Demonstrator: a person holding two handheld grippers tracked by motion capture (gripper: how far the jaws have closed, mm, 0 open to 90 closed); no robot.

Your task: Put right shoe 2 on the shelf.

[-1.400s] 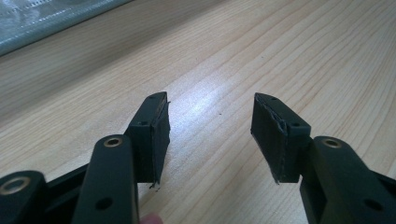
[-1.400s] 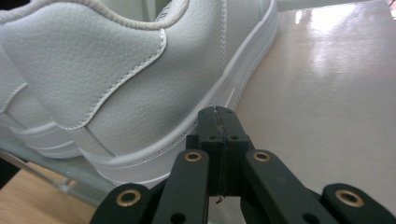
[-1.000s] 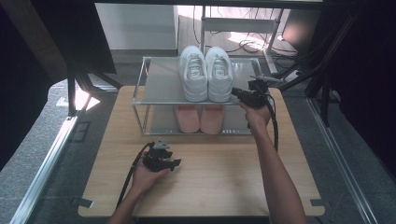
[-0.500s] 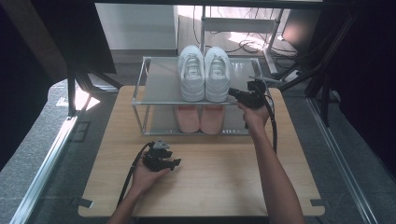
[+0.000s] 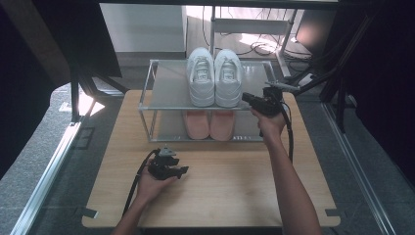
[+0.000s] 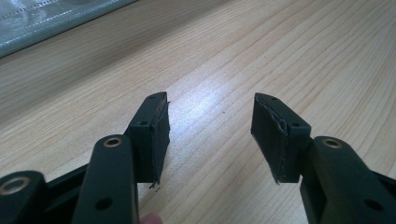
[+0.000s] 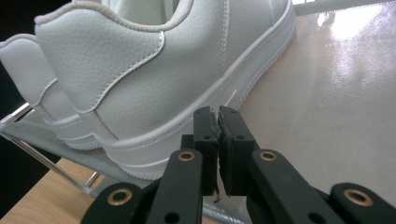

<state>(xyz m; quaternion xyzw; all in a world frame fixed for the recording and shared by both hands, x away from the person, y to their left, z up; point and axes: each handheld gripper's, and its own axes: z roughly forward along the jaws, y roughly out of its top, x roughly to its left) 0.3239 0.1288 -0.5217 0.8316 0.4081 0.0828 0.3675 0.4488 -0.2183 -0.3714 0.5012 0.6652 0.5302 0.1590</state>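
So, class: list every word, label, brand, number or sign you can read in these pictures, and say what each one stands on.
None can be read.
White shoes: a small tongue tag on each in the high view, too small to read.
Rack: a faint mark on its lower front edge, too blurred to read.
Pink shoes: no text.
Table: no text.

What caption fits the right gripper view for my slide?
Right gripper, jaws nearly shut and empty, at the sole of the right white sneaker on the rack's top shelf.
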